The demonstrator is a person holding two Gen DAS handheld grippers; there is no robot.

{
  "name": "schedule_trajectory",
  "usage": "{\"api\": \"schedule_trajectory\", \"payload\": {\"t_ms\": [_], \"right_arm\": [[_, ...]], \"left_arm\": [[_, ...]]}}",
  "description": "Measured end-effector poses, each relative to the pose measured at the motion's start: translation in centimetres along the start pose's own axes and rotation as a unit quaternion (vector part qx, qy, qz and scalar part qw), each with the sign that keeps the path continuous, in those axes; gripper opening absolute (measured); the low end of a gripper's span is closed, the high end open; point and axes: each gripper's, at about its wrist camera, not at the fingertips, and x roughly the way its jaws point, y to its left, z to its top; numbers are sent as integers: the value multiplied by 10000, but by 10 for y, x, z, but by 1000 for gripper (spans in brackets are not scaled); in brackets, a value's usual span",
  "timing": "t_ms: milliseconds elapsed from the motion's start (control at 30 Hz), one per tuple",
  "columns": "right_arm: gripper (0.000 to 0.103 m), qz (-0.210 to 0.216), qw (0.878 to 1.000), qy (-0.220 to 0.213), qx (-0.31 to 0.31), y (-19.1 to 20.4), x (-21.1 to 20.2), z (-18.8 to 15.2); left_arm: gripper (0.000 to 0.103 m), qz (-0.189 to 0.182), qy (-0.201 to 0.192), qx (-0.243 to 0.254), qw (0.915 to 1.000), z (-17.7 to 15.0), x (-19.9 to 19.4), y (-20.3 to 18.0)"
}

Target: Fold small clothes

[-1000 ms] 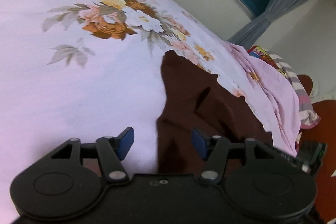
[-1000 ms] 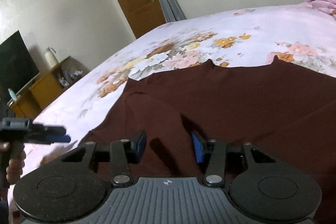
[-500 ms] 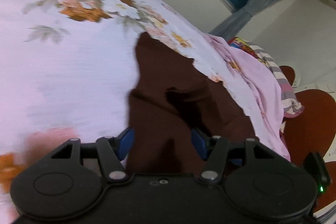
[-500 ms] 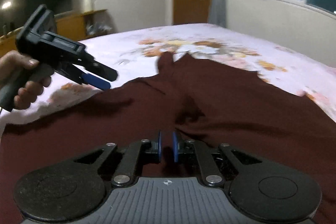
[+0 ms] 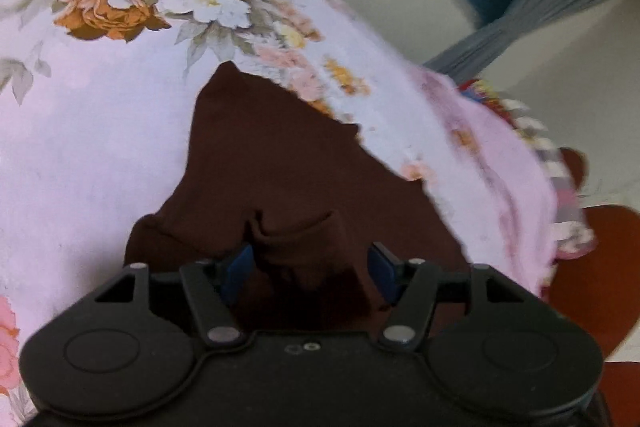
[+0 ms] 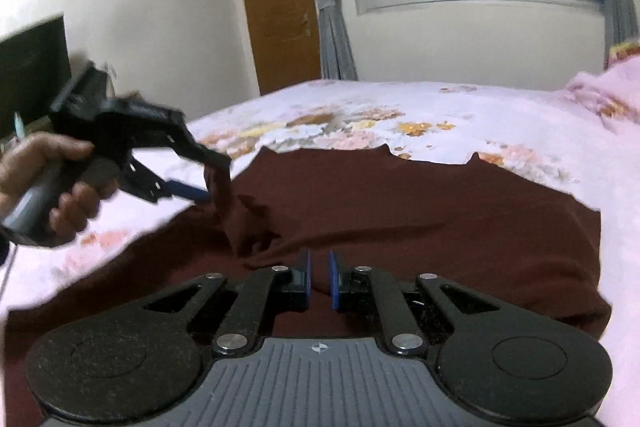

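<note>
Maroon shirt (image 6: 400,211) lies spread near the bed's (image 6: 440,107) near edge. My right hand-held gripper (image 6: 319,279) pinches its hem to lift a fold; my left hand-held gripper (image 5: 308,267) straddles a bunched sleeve, jaws wide.

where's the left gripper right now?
In the right wrist view the left gripper is at the left, over the near-left edge of the dark brown garment on the floral bedsheet, a fold of cloth between its fingers.

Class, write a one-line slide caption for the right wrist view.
Right tongs pinch maroon garment on floral bedsheet; left tongs lift its corner.
</note>
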Motion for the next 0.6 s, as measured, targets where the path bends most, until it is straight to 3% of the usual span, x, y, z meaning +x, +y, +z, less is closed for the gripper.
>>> {"api": "schedule_trajectory", "payload": {"t_ms": [33,100,133,167,367,467,533,600], "right_arm": [[9,-1,10000,-25,94,-2,-2,-3],[9,-58,9998,-28,193,-4,-9,-13],[9,-61,9996,-24,276,-5,-12,-18],[9,-82,9993,-28,365,-7,-17,-23],[9,-238,9972,-168,695,-16,-51,-34],[9,-356,9956,-223,832,-21,-61,-35],[9,-596,9940,-228,889,-26,-64,-33],[18,-756,9913,-269,1042,-33,-67,-30]], "left_arm": [[61,64,2,69,10000,1,3,-4],[44,282,-48,202,9994,2,7,-6],[9,287,-50,199,9994,0,9,-2],[7,200,-40,119,9997,-1,10,4],[7,-509,-504,41,9974,-42,-27,44],[9,-558,-417,-201,9974,-62,-28,78],[14,-852,-457,-497,9941,-63,-31,93],[29,-901,-564,-504,9931,-57,-34,93]]}}
